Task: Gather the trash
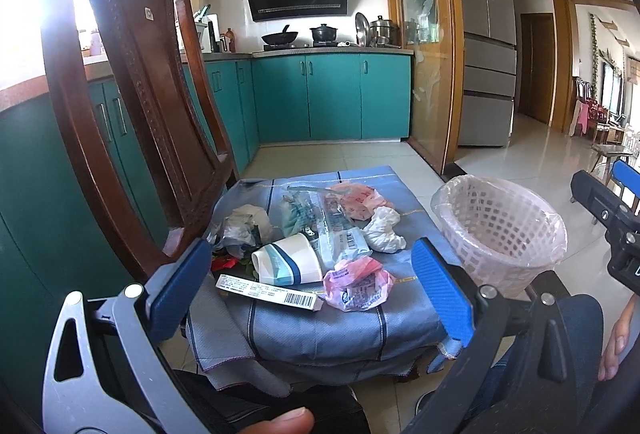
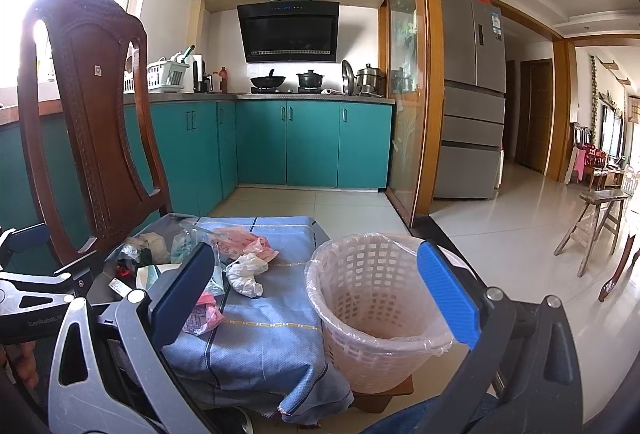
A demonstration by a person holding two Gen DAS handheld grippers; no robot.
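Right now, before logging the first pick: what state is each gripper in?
Left gripper: open, holding nothing, above the trash on the cloth.
Right gripper: open, holding nothing, near the basket.

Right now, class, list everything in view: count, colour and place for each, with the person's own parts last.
Paper cup: 1, white and blue, on its side on the cloth.
Pink wrappers: 2, near and far on the cloth.
White tissue: 1, crumpled, beside the basket.
Barcoded box: 1, white, front edge.
Cloth: 1, blue.
Basket: 1, white, lined, right of the cloth.
Chair: 1, brown, left.
Left gripper: open.
Right gripper: open.
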